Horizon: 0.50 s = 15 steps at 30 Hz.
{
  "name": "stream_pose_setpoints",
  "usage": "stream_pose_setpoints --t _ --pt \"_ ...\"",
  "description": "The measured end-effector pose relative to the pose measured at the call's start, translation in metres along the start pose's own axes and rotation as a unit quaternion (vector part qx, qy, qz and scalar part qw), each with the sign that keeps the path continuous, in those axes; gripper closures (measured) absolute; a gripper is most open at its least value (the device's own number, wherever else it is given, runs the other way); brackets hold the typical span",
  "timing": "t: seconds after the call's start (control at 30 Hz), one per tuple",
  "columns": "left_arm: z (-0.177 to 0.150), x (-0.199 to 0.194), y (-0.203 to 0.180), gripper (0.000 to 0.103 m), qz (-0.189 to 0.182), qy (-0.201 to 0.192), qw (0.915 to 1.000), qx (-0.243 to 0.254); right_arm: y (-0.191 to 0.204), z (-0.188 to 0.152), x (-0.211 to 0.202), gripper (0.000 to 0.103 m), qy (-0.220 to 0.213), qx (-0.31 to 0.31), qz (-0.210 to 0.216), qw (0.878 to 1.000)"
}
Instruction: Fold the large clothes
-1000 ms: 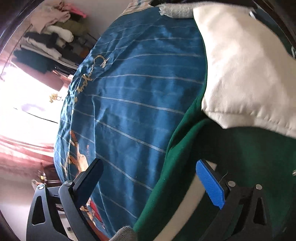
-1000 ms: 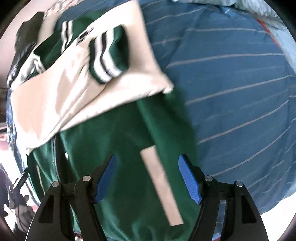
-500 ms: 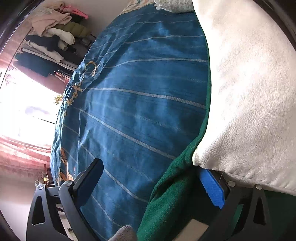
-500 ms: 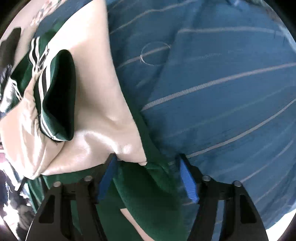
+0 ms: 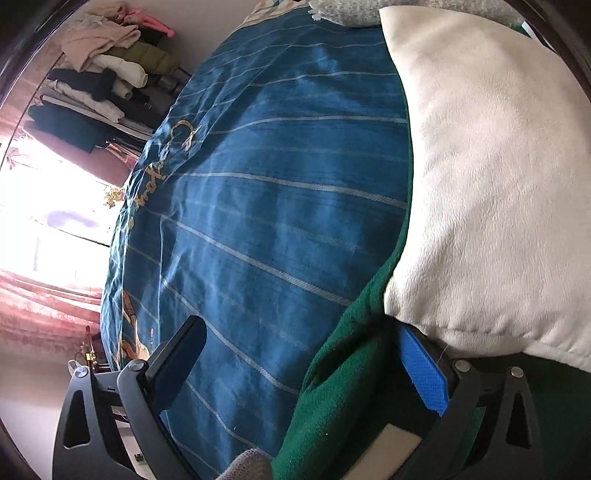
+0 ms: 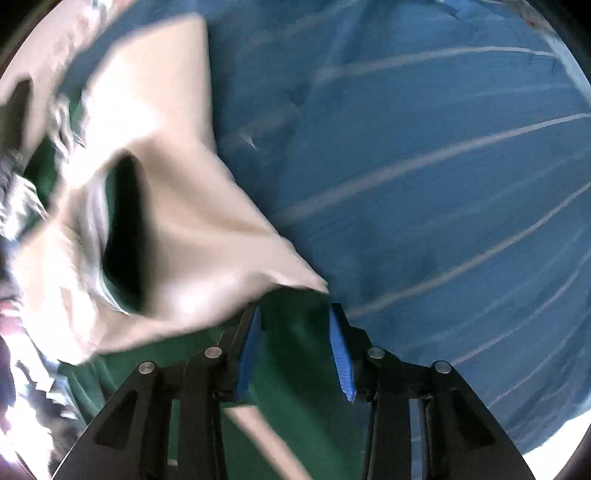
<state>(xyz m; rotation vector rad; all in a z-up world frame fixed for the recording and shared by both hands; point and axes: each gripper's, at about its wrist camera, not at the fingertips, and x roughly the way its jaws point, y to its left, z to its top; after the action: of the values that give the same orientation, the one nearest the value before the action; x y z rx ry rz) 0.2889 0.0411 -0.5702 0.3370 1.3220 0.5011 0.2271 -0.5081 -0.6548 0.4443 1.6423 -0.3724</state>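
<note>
A green jacket with cream sleeves lies on a blue striped bed cover [image 5: 277, 192]. In the left wrist view its green edge [image 5: 343, 369] runs between the fingers of my left gripper [image 5: 295, 354], which is open, and a cream sleeve [image 5: 491, 192] lies over the right finger [image 5: 424, 369]. In the right wrist view my right gripper [image 6: 293, 343] is partly closed around the green fabric [image 6: 295, 350] just below the cream sleeve's corner [image 6: 192, 236]. The jaws still show a gap. The sleeve's striped cuff [image 6: 99, 221] opens to the left; the view is blurred.
A rack piled with clothes [image 5: 99, 85] stands beyond the bed at the upper left, beside a bright window with red curtains [image 5: 37, 295]. A grey knitted item [image 5: 343, 11] lies at the bed's far end. The bed cover [image 6: 443, 166] stretches to the right.
Both grippers have moved forward over the jacket's edge toward the cream sleeve. The right gripper's jaws have narrowed around the green fabric. The left gripper has stayed open.
</note>
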Motion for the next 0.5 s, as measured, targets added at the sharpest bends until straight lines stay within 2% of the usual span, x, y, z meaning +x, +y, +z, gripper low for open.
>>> stream_pose_setpoints --t 0.07,0.2,0.23,0.3,0.37,0.43,0.5 --pt "-0.002 0.005 0.0 0.0 -0.007 0.011 0.9999 -0.003 -0.008 0.0 0.003 0.064 0.0 0.026 0.008 1.0" --pt "-0.004 0.01 0.004 0.0 -0.027 0.017 0.9994 -0.015 0.014 -0.012 -0.016 0.064 0.005 0.028 -0.041 0.999" --pt "-0.005 0.01 0.004 0.0 -0.031 0.016 0.9993 -0.012 0.023 -0.021 -0.023 0.061 0.01 0.027 -0.028 0.999" --pt "-0.013 0.002 0.01 0.0 -0.034 0.032 0.9988 -0.012 0.044 -0.049 -0.037 0.06 0.023 0.023 0.021 0.999" --pt "-0.03 -0.016 0.019 0.0 -0.053 0.027 0.9982 -0.006 0.071 -0.084 -0.046 0.056 0.04 0.001 0.071 0.997" --pt "-0.053 -0.034 0.027 0.0 -0.059 0.02 0.998 0.012 0.103 -0.117 -0.046 0.056 0.067 -0.018 0.13 0.989" --pt "-0.079 -0.044 0.033 0.0 -0.057 0.026 0.9975 0.032 0.14 -0.155 -0.035 0.056 0.107 -0.023 0.201 0.973"
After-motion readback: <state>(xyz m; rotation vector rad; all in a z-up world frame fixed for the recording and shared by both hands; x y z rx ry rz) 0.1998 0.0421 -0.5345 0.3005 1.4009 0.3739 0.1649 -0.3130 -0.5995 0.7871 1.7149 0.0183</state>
